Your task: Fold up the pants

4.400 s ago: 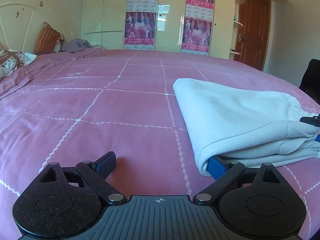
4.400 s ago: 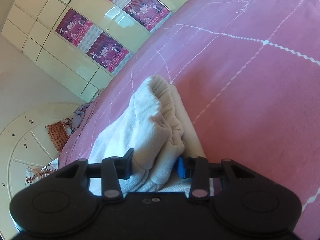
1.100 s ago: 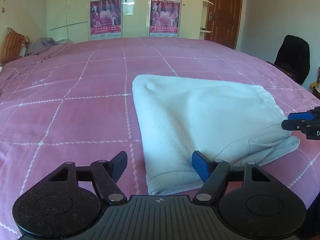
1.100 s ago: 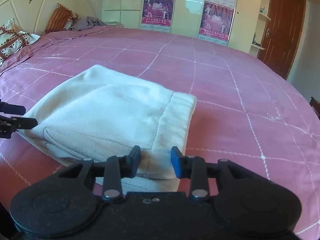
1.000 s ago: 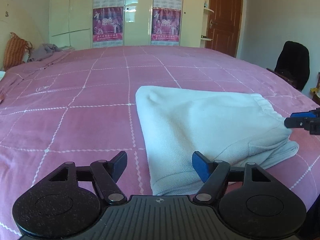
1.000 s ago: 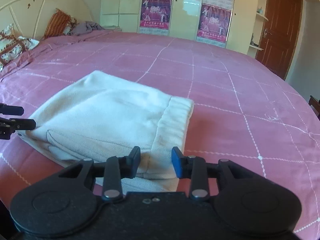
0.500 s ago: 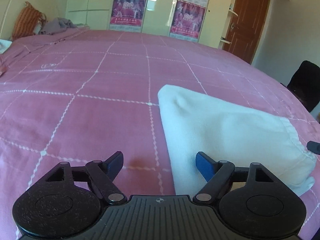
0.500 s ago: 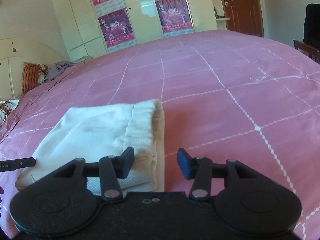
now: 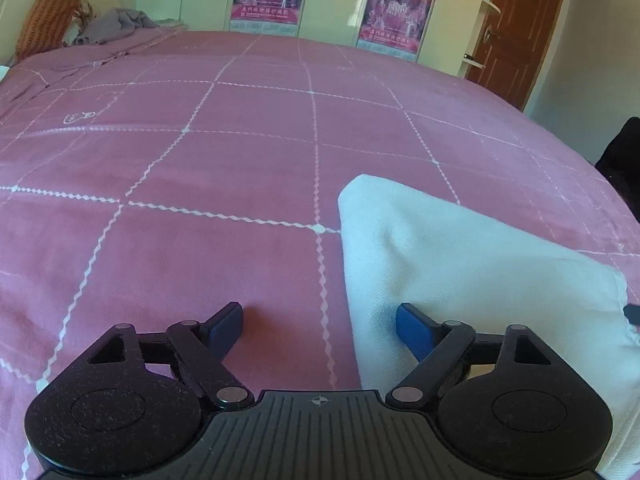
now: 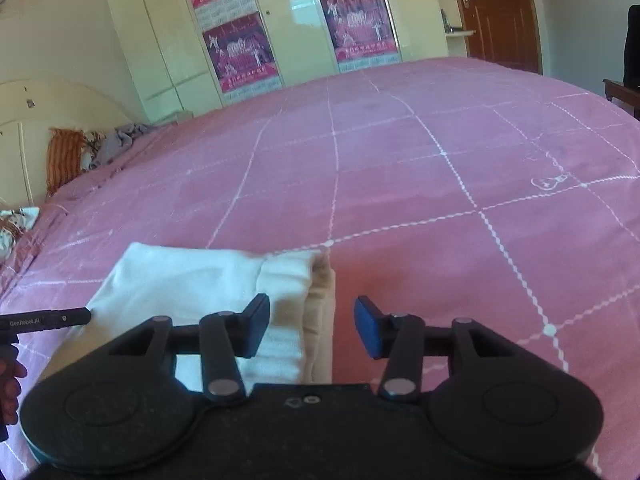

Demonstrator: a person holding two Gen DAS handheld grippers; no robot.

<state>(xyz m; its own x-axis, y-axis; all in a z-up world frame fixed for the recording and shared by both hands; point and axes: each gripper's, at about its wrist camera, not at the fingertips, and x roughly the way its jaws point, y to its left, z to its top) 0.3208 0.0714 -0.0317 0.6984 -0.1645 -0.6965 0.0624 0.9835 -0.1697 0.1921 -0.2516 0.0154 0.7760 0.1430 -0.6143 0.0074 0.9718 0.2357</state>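
Observation:
The white pants [image 9: 460,264] lie folded into a flat packet on the pink bedspread [image 9: 200,160]. In the left wrist view my left gripper [image 9: 320,326] hovers over the packet's left edge, jaws opening wide, pads touching nothing; its right finger sits above the cloth. In the right wrist view the pants [image 10: 192,276] lie low and left, waistband end toward the middle. My right gripper [image 10: 312,326] stands open over that waistband edge, pads clear of the fabric. The other gripper's finger [image 10: 48,320] pokes in at the left edge.
The pink bedspread with white grid lines stretches far ahead. An orange cushion [image 9: 48,20] and grey clothes [image 9: 116,26] lie at the headboard end. Cream wardrobes with posters [image 10: 296,28] and a brown door [image 9: 516,36] stand behind. A dark chair [image 9: 624,156] sits right of the bed.
Both grippers have let go of the pants and drawn back from them. The left one slid left and its jaws widened. The right one rolled, shifted right and opened.

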